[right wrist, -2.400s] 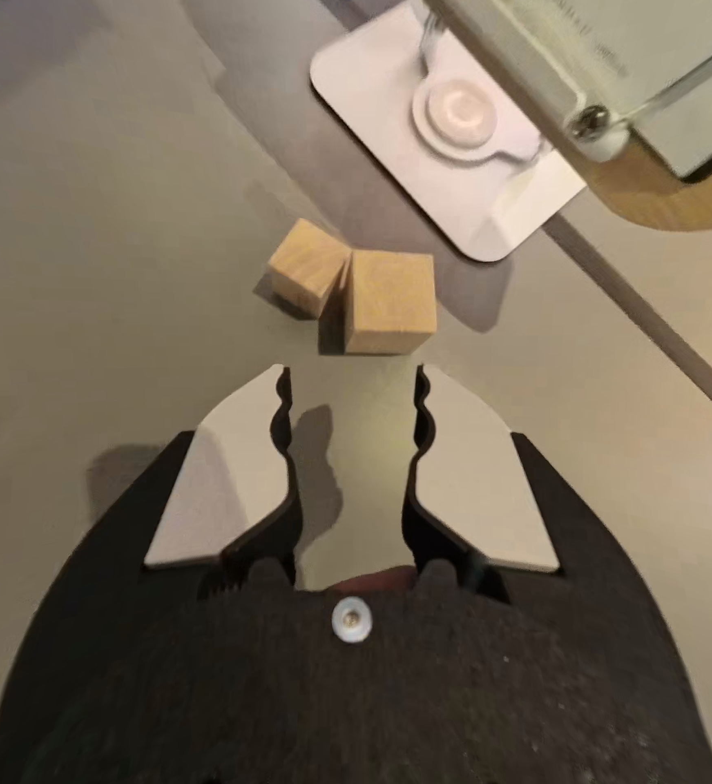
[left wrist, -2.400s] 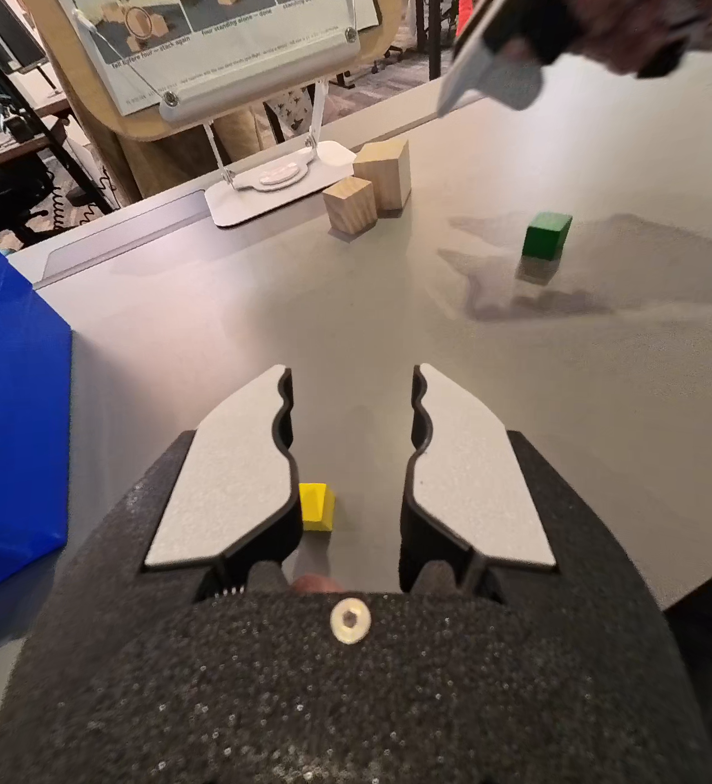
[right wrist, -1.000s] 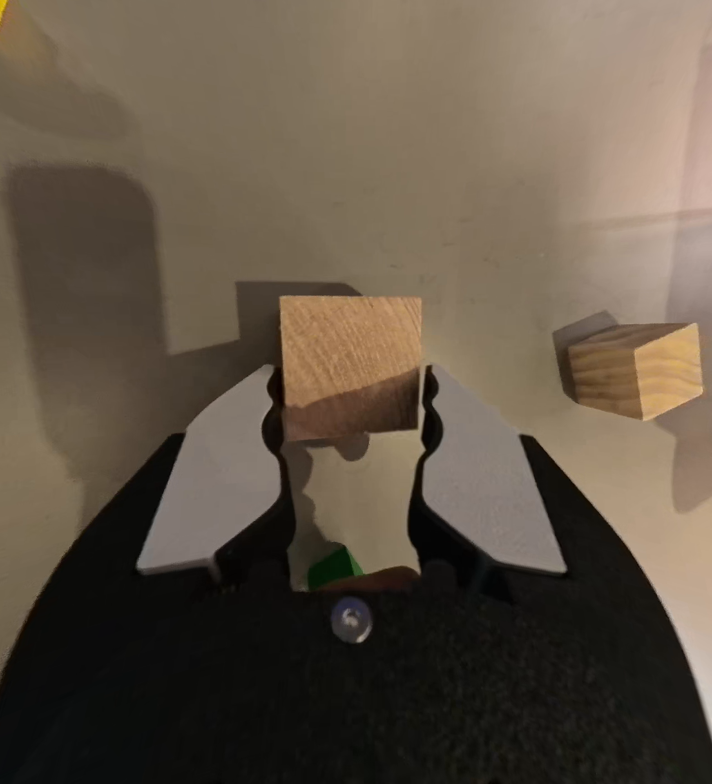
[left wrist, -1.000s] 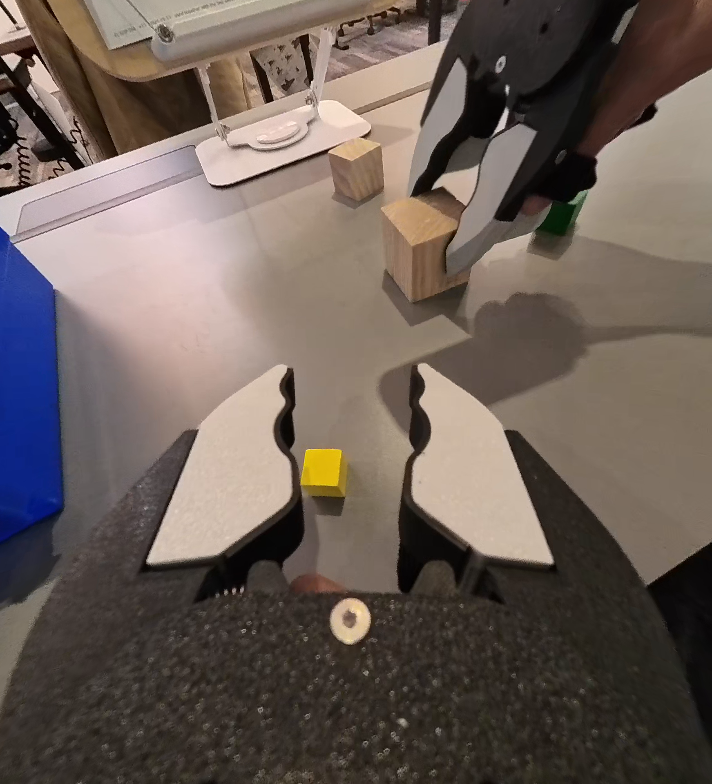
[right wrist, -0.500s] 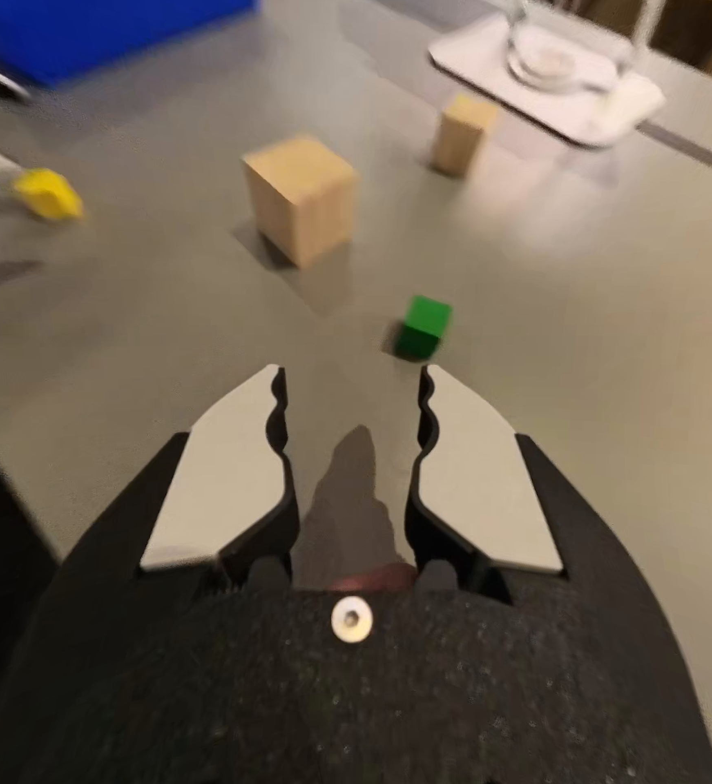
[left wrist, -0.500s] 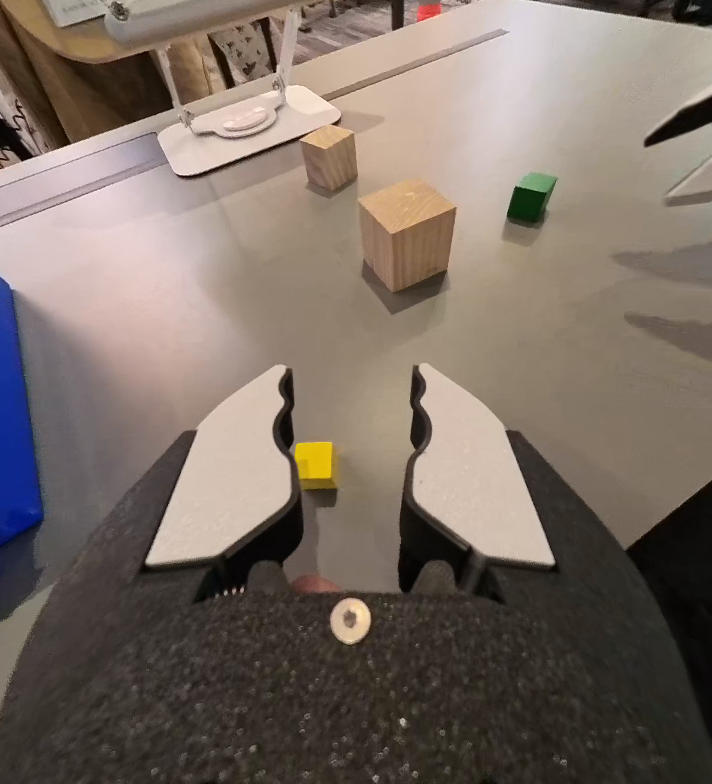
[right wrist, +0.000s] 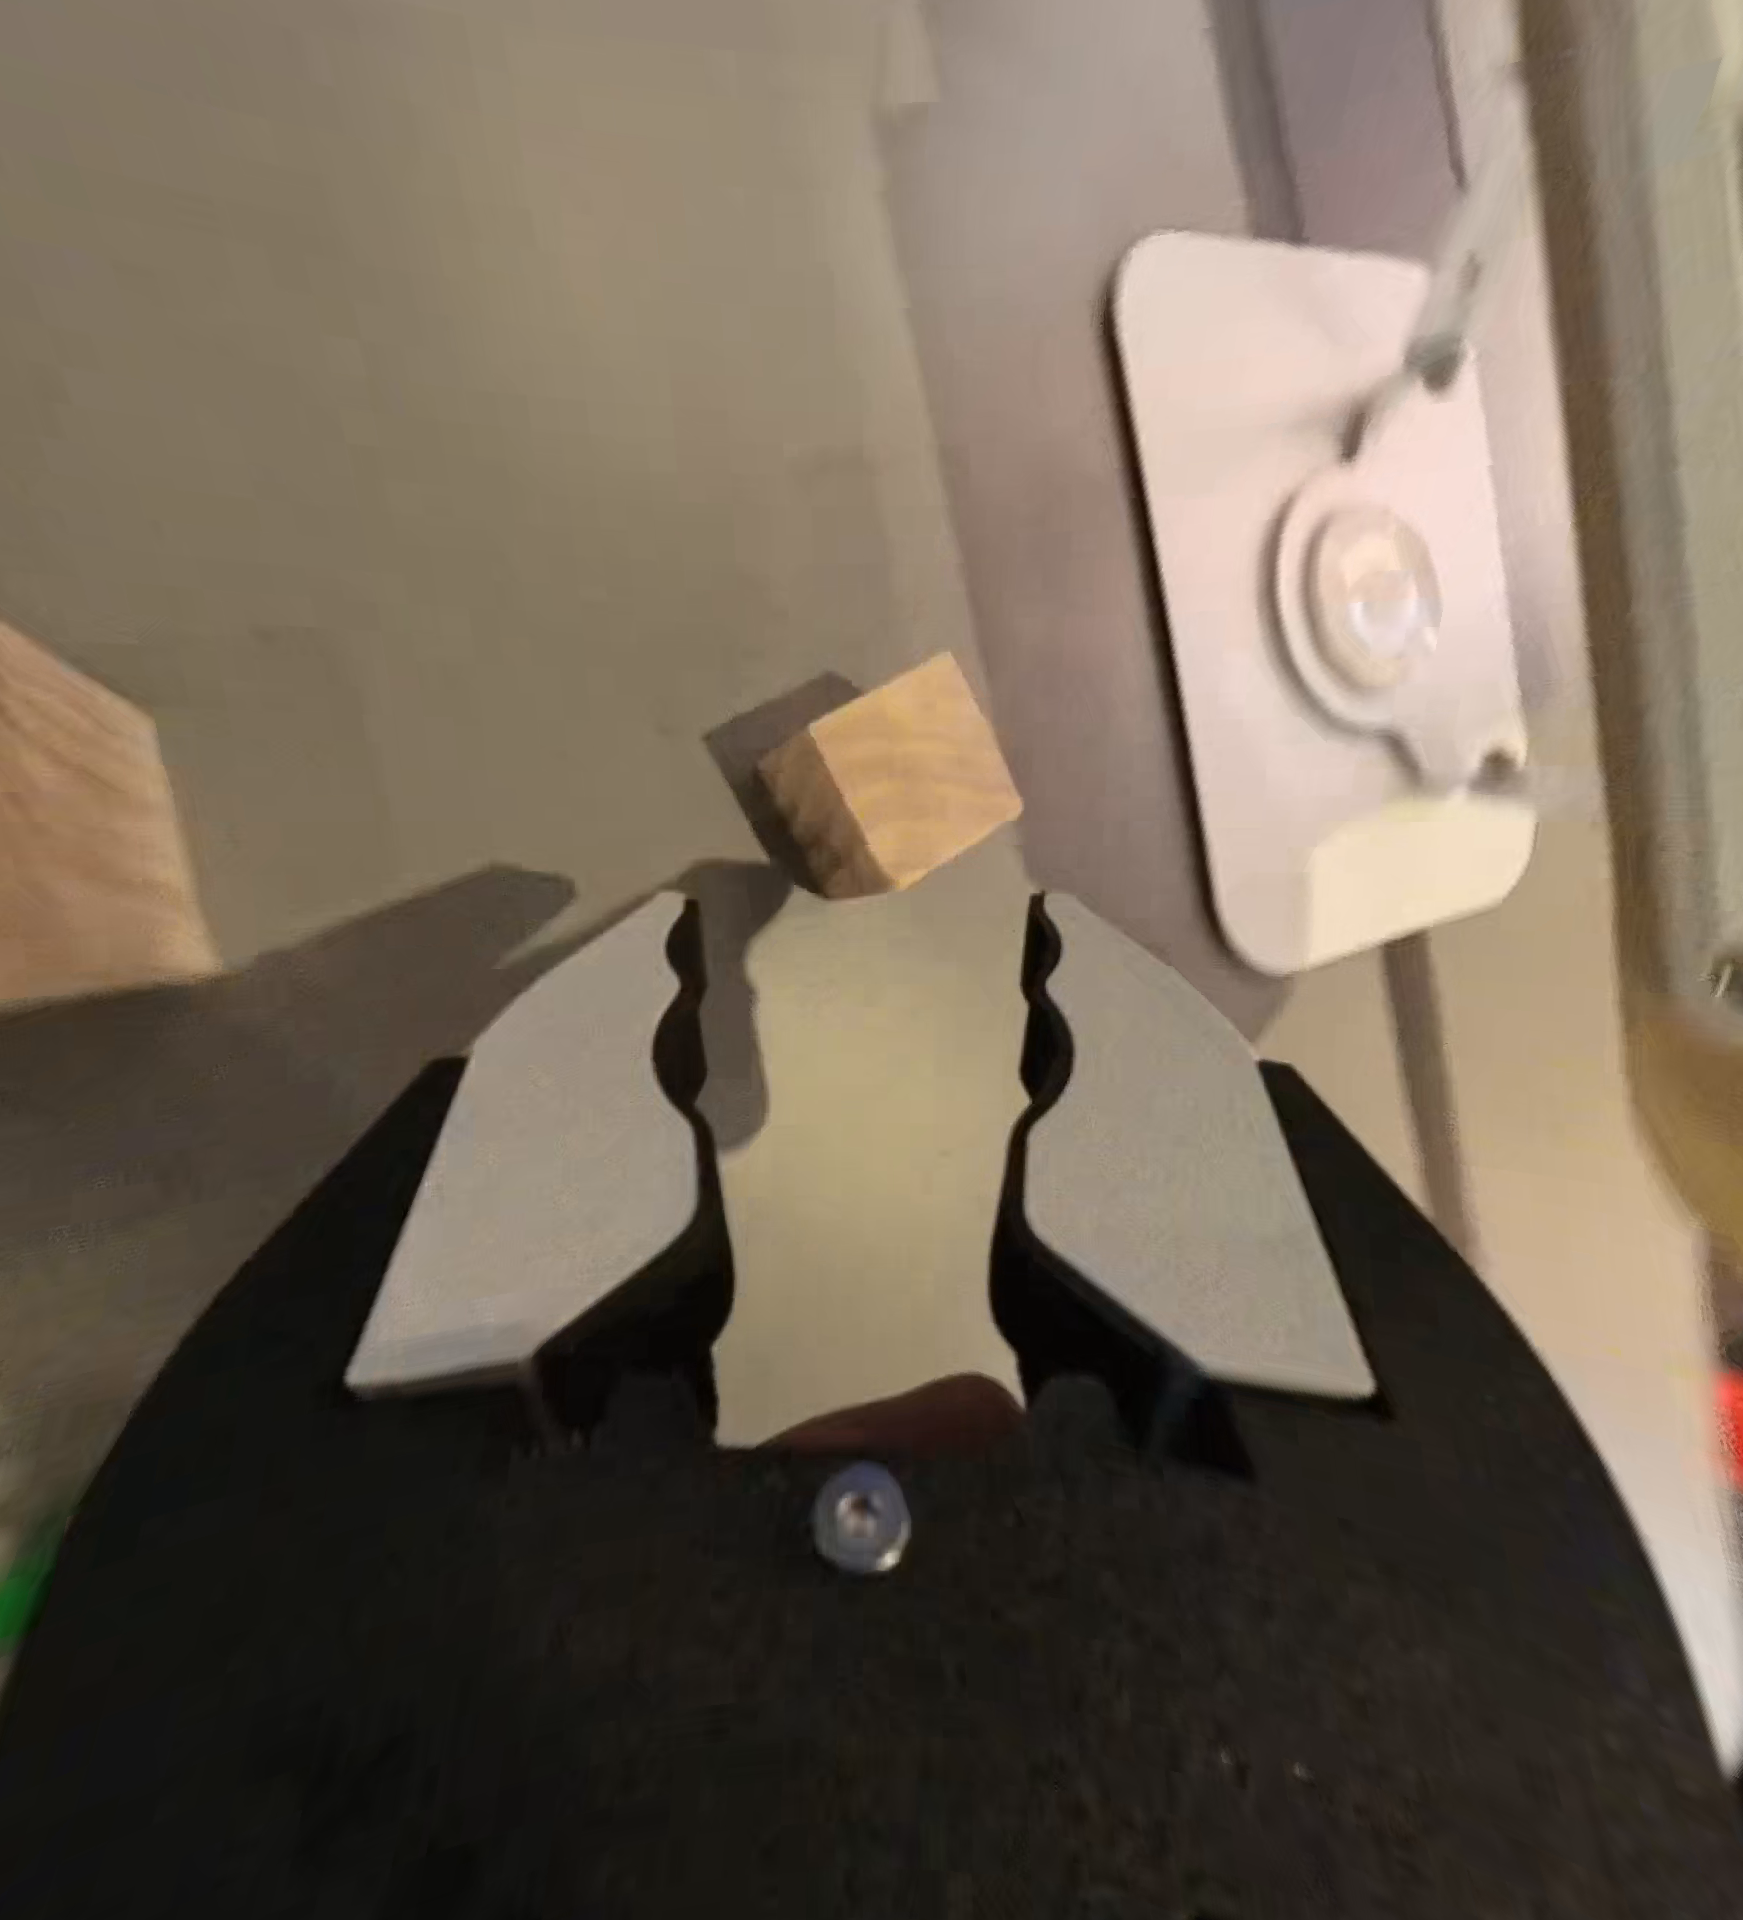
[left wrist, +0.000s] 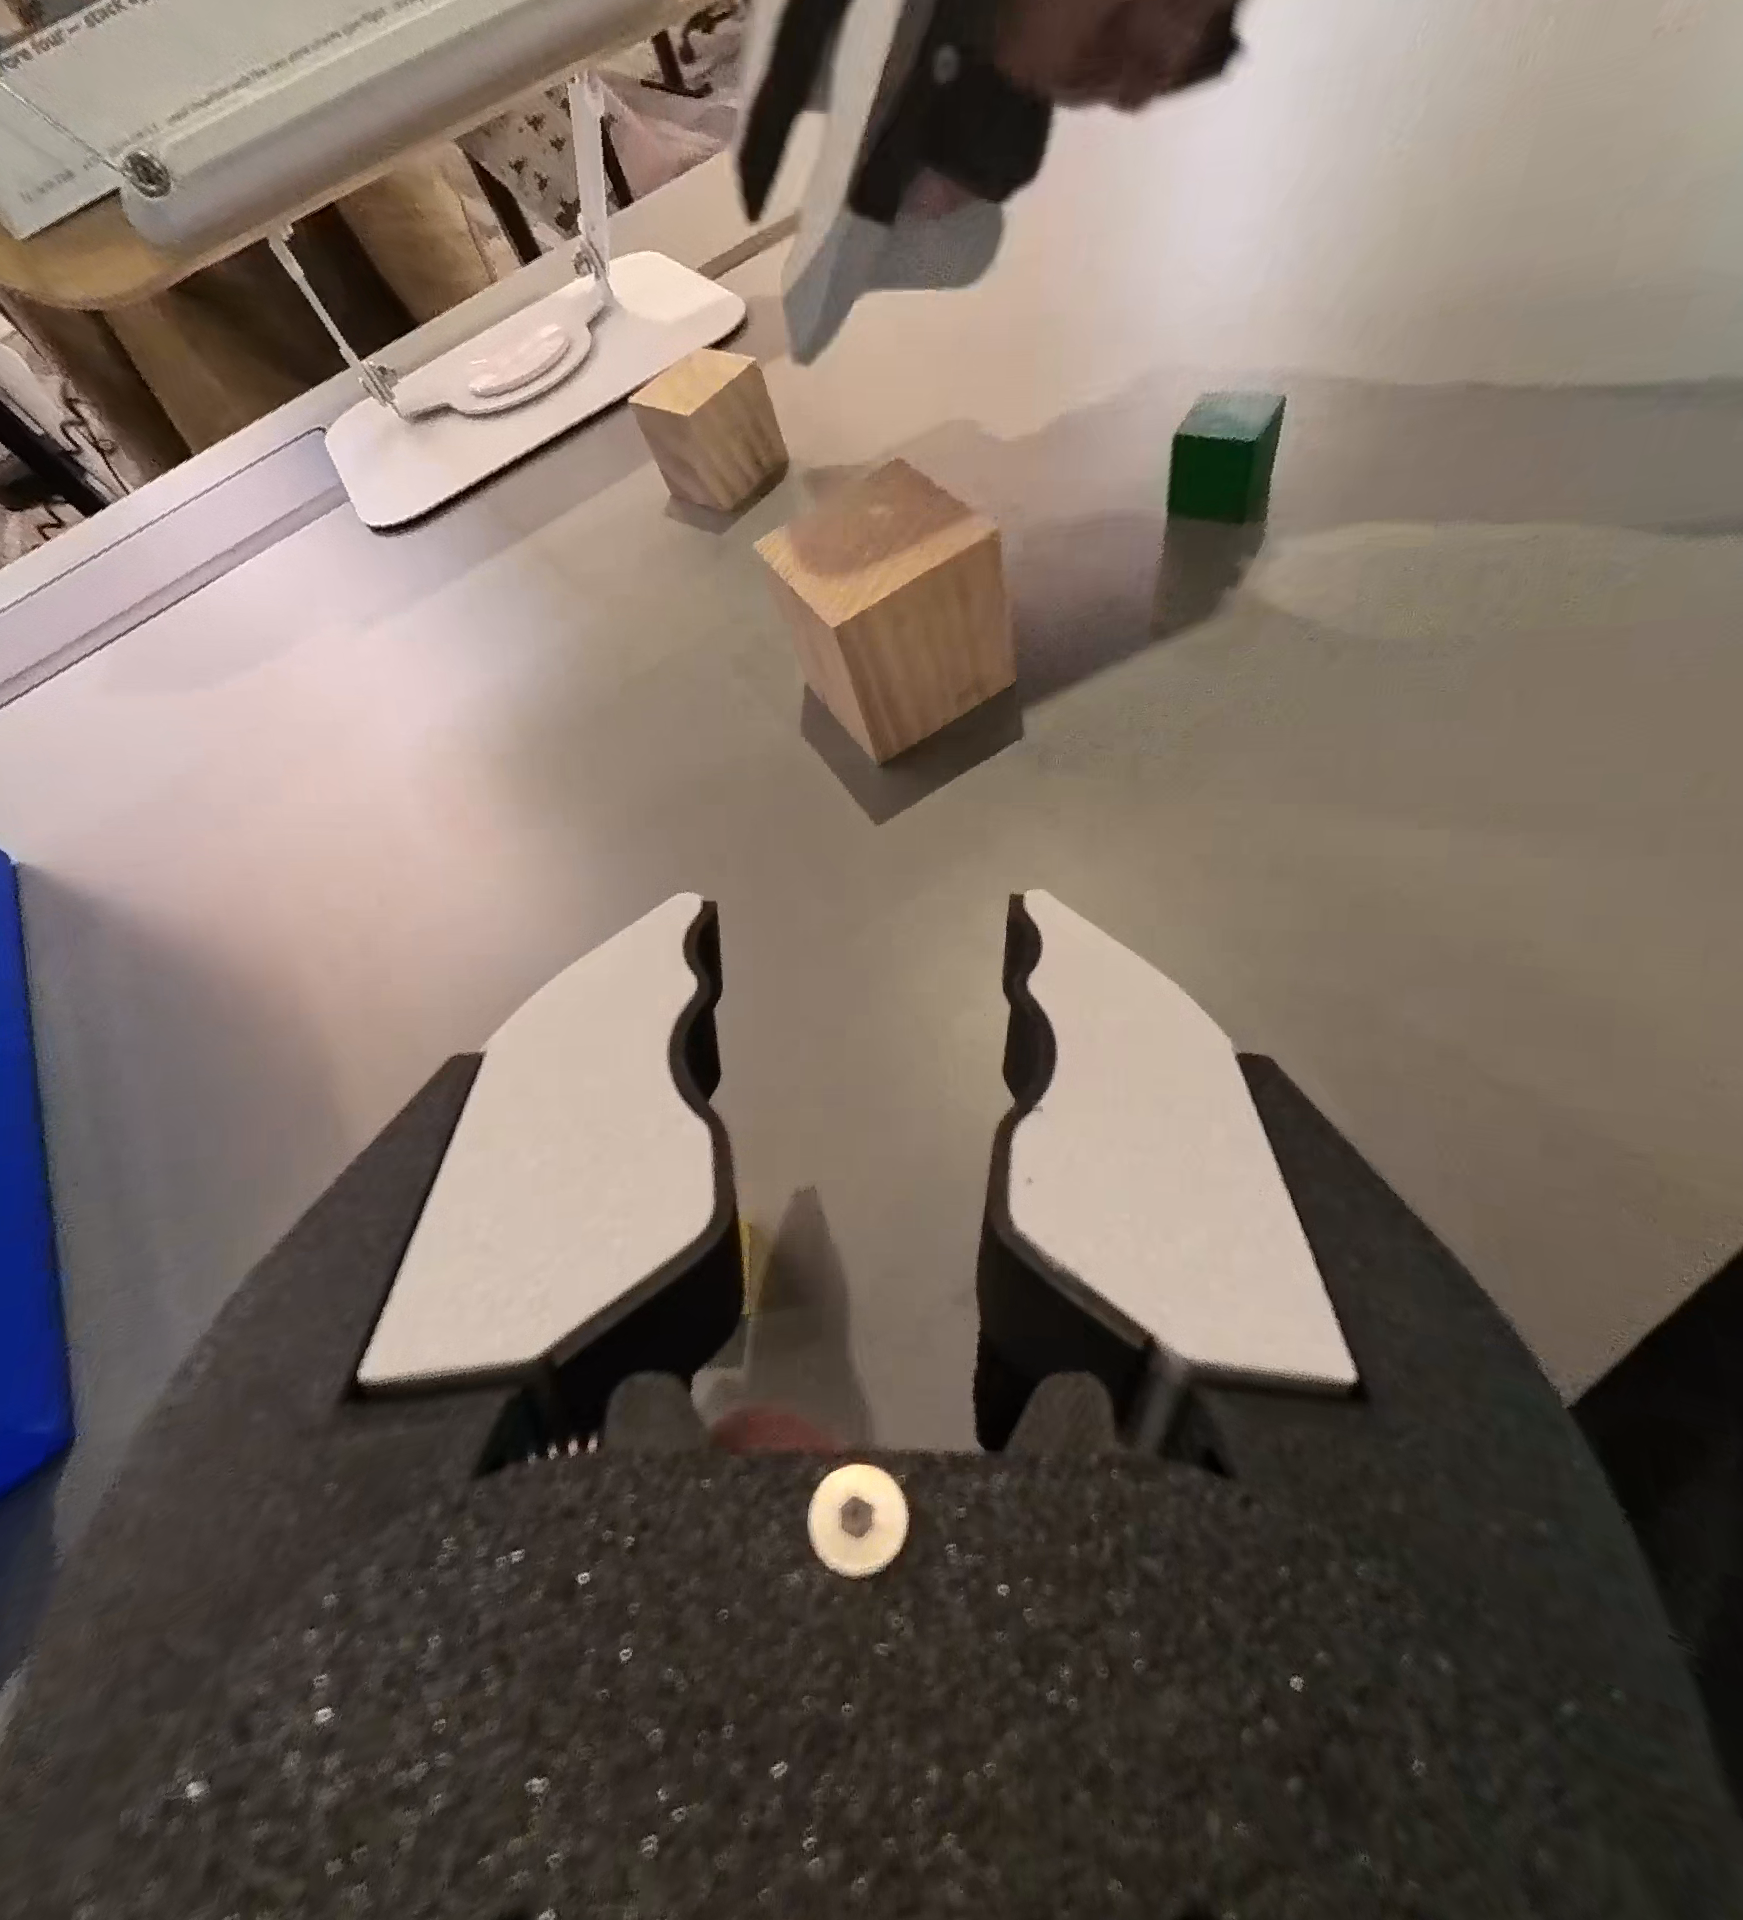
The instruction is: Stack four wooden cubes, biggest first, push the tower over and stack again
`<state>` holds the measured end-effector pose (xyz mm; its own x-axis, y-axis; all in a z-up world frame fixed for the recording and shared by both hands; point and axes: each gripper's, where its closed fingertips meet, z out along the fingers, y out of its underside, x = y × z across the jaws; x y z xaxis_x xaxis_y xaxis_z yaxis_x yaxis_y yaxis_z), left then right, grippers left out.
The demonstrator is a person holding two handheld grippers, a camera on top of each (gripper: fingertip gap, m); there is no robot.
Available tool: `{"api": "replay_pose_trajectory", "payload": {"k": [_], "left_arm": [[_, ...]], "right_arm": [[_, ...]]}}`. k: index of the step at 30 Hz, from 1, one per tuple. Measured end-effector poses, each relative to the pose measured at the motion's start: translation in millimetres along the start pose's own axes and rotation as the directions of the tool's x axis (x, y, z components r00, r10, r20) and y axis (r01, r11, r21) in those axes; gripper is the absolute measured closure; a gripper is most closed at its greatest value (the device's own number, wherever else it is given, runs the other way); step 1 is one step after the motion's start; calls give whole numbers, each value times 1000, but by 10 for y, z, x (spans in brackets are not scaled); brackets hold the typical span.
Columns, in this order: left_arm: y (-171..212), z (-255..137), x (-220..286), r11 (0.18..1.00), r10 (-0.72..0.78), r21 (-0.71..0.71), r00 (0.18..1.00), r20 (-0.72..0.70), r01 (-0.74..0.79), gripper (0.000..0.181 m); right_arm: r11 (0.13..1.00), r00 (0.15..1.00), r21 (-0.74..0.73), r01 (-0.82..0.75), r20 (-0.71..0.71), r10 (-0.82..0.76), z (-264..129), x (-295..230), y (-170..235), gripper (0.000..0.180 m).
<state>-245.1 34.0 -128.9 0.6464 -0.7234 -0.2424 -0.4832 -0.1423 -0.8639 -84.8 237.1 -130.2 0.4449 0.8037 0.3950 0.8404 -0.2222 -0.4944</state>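
Nothing stacked yet: all four cubes sit apart on the tabletop. Big cube stands alone as base, w/ clear room round it. Mid cube is behind it, near the white stand base; green cube to its right; yellow cube nearer, mostly hidden by left tool, fingers apart, empty. Right tool, also apart & empty, hovers just short of mid cube, prob. next pick.

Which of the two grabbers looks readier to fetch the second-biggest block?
Right. The right gripper hangs open just above the smaller plain cube, pointing at it. The left gripper, also open, sits far back, near the yellow cube.
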Motion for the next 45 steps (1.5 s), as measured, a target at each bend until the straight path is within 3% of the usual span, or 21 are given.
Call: {"api": "replay_pose_trajectory", "payload": {"k": [5,8,11,14,18,22,25,36,42,45], "left_arm": [[62,38,-3,1000,-8,-17,1000,-23,8,129],[103,55,-22,999,-19,-31,999,-32,18,129],[146,68,-37,999,-29,-41,999,-42,27,129],[169,73,-62,998,-33,-47,999,-41,31,129],[158,40,-81,998,-46,-39,998,-40,44,129],[132,4,-82,999,-44,-33,998,-33,43,130],[88,-19,-75,999,-33,-22,999,-24,32,130],[31,-58,-16,1000,20,-13,1000,0,-20,130],[92,-61,-58,1000,7,-26,1000,0,-7,129],[102,-77,-68,1000,1,-26,1000,-1,-1,129]], "right_arm": [[953,947,-99,286,184,-265,333,51,-32,128],[928,919,-160,337,269,-287,526,29,16,123],[904,901,-199,379,303,-311,661,40,53,129],[911,912,-206,357,289,-292,598,98,-17,133],[955,955,-151,253,196,-222,77,129,-334,133],[984,983,-140,109,164,-85,-580,-229,-557,133],[986,987,-163,36,163,-8,-807,-578,-574,133],[955,959,-290,60,281,26,-472,-1212,-359,134],[951,956,-297,83,293,8,-420,-1264,-352,134],[957,970,-280,80,243,-10,-507,-1162,-371,122]]}}
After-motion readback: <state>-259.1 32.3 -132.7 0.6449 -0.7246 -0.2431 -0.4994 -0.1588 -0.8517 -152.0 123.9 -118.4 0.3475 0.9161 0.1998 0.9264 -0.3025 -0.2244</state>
